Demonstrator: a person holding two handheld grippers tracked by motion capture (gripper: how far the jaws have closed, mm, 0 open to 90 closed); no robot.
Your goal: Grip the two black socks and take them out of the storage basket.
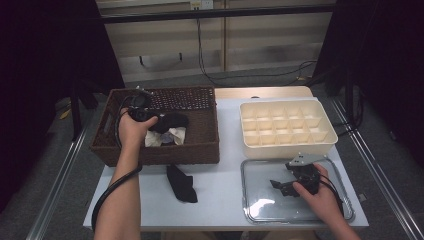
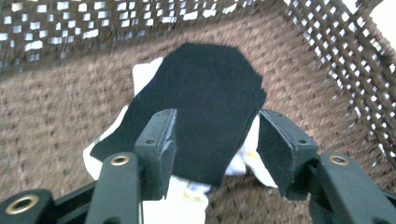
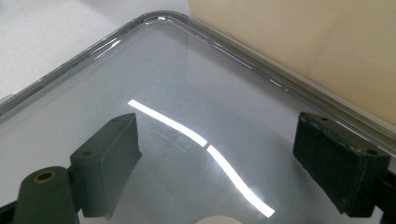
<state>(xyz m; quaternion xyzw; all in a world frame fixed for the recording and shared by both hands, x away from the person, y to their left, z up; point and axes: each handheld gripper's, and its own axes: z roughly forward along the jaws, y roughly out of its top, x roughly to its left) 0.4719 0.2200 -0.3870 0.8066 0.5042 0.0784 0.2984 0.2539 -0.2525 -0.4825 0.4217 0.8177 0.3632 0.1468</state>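
Observation:
My left gripper point(image 1: 175, 121) reaches into a brown wicker basket point(image 1: 165, 152) at the left of the table. In the left gripper view its jaws point(image 2: 217, 135) stand apart on either side of a black cloth piece point(image 2: 210, 93), which lies on a crumpled white cloth point(image 2: 144, 74) on the basket floor point(image 2: 56, 107). The pads do not visibly press on the cloth. My right gripper point(image 1: 280, 187) rests low over a clear plastic tray point(image 1: 260, 205) at the front right. In the right gripper view it point(image 3: 215, 144) is wide open with nothing between the fingers, above the tray's glossy bottom point(image 3: 187, 60).
A second black cloth piece point(image 1: 181, 184) lies on the white table in front of the basket. A cream box with several compartments point(image 1: 285, 125) stands behind the clear tray, and its wall point(image 3: 303, 37) borders the tray. Cables run along the floor beyond the table.

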